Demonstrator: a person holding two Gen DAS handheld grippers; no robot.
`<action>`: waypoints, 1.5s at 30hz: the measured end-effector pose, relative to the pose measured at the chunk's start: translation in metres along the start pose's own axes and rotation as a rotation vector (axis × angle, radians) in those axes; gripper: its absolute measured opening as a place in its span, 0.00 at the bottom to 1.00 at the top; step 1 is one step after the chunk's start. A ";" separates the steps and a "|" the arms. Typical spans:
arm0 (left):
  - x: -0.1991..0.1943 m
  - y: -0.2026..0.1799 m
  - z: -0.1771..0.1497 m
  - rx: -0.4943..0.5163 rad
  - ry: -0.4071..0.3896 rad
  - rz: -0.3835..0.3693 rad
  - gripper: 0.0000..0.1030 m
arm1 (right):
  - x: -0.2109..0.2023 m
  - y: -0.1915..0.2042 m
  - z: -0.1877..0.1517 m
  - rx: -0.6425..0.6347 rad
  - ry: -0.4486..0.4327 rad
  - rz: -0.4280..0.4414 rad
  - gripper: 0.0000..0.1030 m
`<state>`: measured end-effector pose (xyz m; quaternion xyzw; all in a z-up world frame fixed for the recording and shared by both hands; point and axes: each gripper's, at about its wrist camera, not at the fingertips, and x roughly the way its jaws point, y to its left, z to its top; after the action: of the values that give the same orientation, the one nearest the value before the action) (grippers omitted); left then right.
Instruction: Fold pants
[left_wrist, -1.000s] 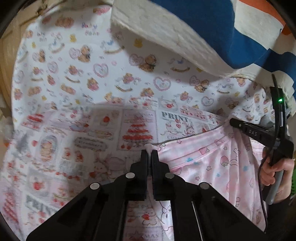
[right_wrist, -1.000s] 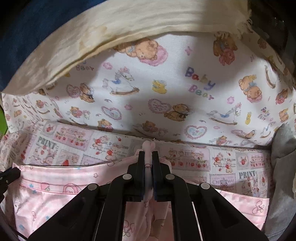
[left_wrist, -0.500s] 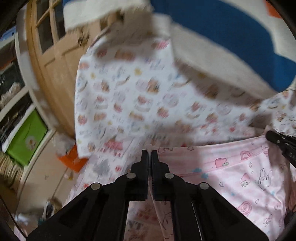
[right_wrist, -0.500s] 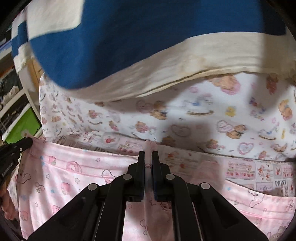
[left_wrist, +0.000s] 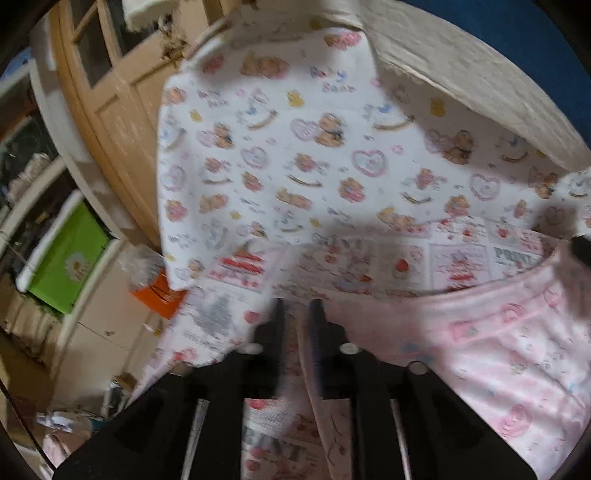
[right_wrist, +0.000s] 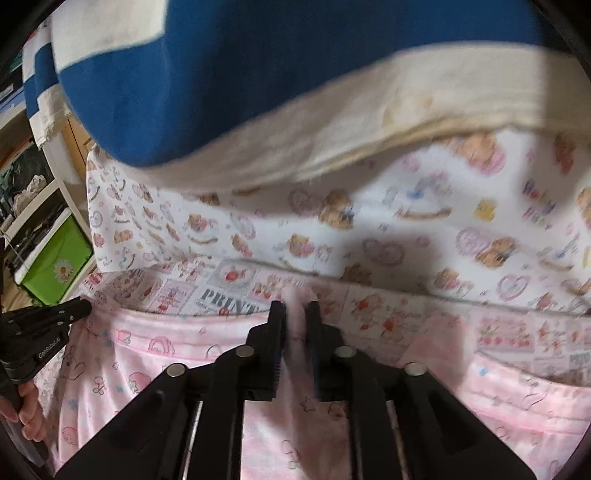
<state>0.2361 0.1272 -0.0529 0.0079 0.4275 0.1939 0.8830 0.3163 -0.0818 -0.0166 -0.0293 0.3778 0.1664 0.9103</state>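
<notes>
1. Bear-print sheet (left_wrist: 332, 155): white, with hearts and rocking horses, covering the far half of what I see in both views. A cream and blue blanket (right_wrist: 229, 81) hangs over its top edge.

2. Strawberry-print cloth (left_wrist: 461, 258): patchwork pattern with the word PRINT, lying in front of the bear sheet and under the pants.

3. Pants (right_wrist: 155, 376): pink with small cartoon figures, spread on the strawberry cloth, the top edge running across between my 2 grippers.

4. Left gripper (left_wrist: 297, 310): its jaws have just been opening and now stand parted. A pink edge of the pants runs up between them; I see a gap beside it, so I log them as released.

5. Right gripper (right_wrist: 295, 310): jaws likewise just opened, parted, with a blurred fold of pink fabric standing loose in the gap.

6. Wooden door (left_wrist: 110, 96): at the left, beside white shelving.

7. Green box (left_wrist: 66, 258): on the shelf, daisy motif.

8. Hand (right_wrist: 29, 413): low left in the right view, gripping the left gripper's handle.
</notes>
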 end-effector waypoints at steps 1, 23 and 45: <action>-0.003 0.002 0.001 -0.006 -0.024 0.019 0.46 | -0.006 -0.001 0.001 -0.006 -0.028 -0.012 0.46; -0.214 -0.075 -0.009 0.156 -0.672 -0.386 0.72 | -0.212 -0.139 -0.007 0.131 -0.367 -0.280 0.79; -0.120 -0.238 0.019 0.230 -0.271 -0.590 0.76 | -0.193 -0.223 -0.057 0.225 -0.244 -0.343 0.79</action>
<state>0.2633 -0.1319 0.0062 0.0089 0.3090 -0.1222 0.9431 0.2228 -0.3561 0.0617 0.0289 0.2705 -0.0312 0.9618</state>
